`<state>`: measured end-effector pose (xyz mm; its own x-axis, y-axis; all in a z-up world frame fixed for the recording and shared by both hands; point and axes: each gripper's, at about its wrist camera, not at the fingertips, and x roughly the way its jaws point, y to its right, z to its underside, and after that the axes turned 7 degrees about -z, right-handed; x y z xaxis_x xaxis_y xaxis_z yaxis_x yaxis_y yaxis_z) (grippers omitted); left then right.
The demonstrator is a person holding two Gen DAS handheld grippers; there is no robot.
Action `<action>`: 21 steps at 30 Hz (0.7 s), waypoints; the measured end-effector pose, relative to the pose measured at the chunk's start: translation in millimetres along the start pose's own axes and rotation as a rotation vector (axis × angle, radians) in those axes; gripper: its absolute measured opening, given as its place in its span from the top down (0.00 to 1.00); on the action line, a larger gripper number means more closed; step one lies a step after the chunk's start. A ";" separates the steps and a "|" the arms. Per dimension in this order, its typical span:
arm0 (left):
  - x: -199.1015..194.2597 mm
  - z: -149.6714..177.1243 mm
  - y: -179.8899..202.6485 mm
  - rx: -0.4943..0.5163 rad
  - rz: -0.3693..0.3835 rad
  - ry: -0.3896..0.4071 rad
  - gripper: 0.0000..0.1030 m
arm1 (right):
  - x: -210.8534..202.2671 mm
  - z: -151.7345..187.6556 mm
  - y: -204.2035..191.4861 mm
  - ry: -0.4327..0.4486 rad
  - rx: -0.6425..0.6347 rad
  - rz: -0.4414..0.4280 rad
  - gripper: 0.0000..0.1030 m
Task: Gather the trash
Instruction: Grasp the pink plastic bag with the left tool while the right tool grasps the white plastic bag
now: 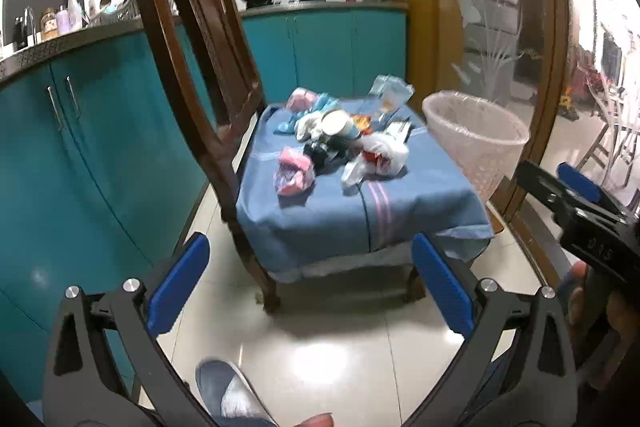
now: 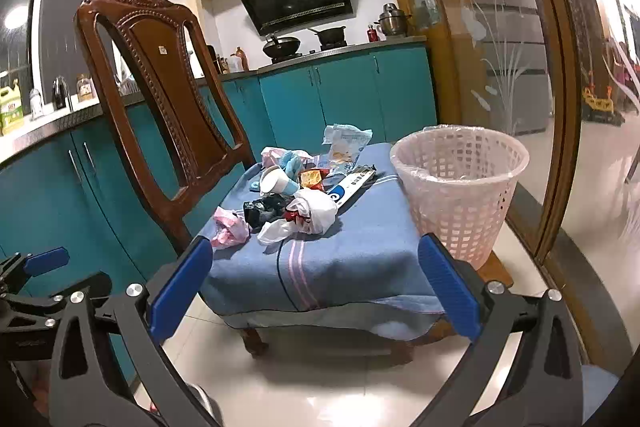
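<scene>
A heap of trash (image 1: 340,143) (image 2: 296,195) lies on a blue cloth (image 1: 352,211) (image 2: 352,263) covering a wooden chair seat: a white paper cup (image 2: 274,181), pink wrappers (image 1: 294,171) (image 2: 230,227), a white plastic bag (image 1: 380,157) (image 2: 312,213), a black wad and clear packets. To the right of the chair stands a pale pink lattice bin (image 1: 476,139) (image 2: 460,183) lined with a clear bag. My left gripper (image 1: 312,285) and my right gripper (image 2: 316,291) both hang open and empty in front of the chair, short of the heap. The right gripper (image 1: 576,191) also shows at the left wrist view's right edge.
The tall carved chair back (image 2: 160,87) rises left of the heap. Teal cabinets (image 1: 80,155) line the left and back walls. A glass door with a wooden frame (image 2: 560,107) stands right of the bin. Glossy tile floor (image 2: 320,387) lies below me, with a slippered foot (image 1: 228,395).
</scene>
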<state>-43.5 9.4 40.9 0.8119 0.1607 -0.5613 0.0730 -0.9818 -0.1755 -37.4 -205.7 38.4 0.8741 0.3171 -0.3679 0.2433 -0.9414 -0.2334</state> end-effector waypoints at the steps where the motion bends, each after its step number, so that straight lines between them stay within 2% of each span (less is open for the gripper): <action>1: 6.9 -1.2 1.6 0.009 -0.024 -0.034 0.03 | 1.6 -0.5 -0.7 -0.011 -0.002 -0.004 0.02; 3: 26.0 -3.0 5.6 0.037 -0.056 -0.114 0.03 | 2.7 -1.5 -0.1 -0.026 -0.007 -0.007 0.03; 4: 33.3 -3.8 5.8 0.037 -0.037 -0.127 0.03 | 2.3 -1.5 0.5 -0.030 -0.013 0.001 0.03; 5: 41.6 -6.3 4.8 0.027 -0.004 -0.128 0.03 | 2.3 -2.0 2.5 -0.034 -0.015 0.005 0.03; 7: 55.0 -13.8 4.9 0.019 0.003 -0.156 0.03 | 5.0 -4.3 8.4 -0.043 -0.013 0.020 0.03; 8: 62.6 -21.9 3.0 -0.010 0.051 -0.170 0.03 | 7.5 -7.6 11.9 -0.052 -0.004 0.024 0.03; 9: 67.3 -27.6 1.9 -0.026 0.066 -0.168 0.03 | 10.2 -10.7 14.7 -0.061 0.004 0.021 0.03; 12: 99.0 -48.2 2.9 -0.018 0.056 -0.168 0.03 | 25.9 -22.6 21.1 -0.085 -0.006 0.025 0.03; 15: 150.3 -66.6 9.5 -0.017 0.065 -0.212 0.03 | 52.4 -36.5 25.8 -0.120 -0.048 0.041 0.03; 19: 217.9 -75.5 23.5 0.044 0.051 -0.274 0.03 | 102.0 -54.6 30.4 -0.186 -0.074 0.020 0.03; 20: 234.0 -75.1 25.7 0.057 0.040 -0.293 0.05 | 122.3 -57.9 30.2 -0.221 -0.092 0.008 0.03; 21: 254.0 -75.1 28.1 0.066 0.042 -0.314 0.13 | 141.3 -59.1 30.2 -0.256 -0.107 -0.006 0.03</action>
<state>208.3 15.0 -45.9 0.5942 0.1541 -0.7894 -0.0026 -0.9811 -0.1935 118.3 -196.0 32.5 0.7410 0.3289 -0.5855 0.3036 -0.9417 -0.1449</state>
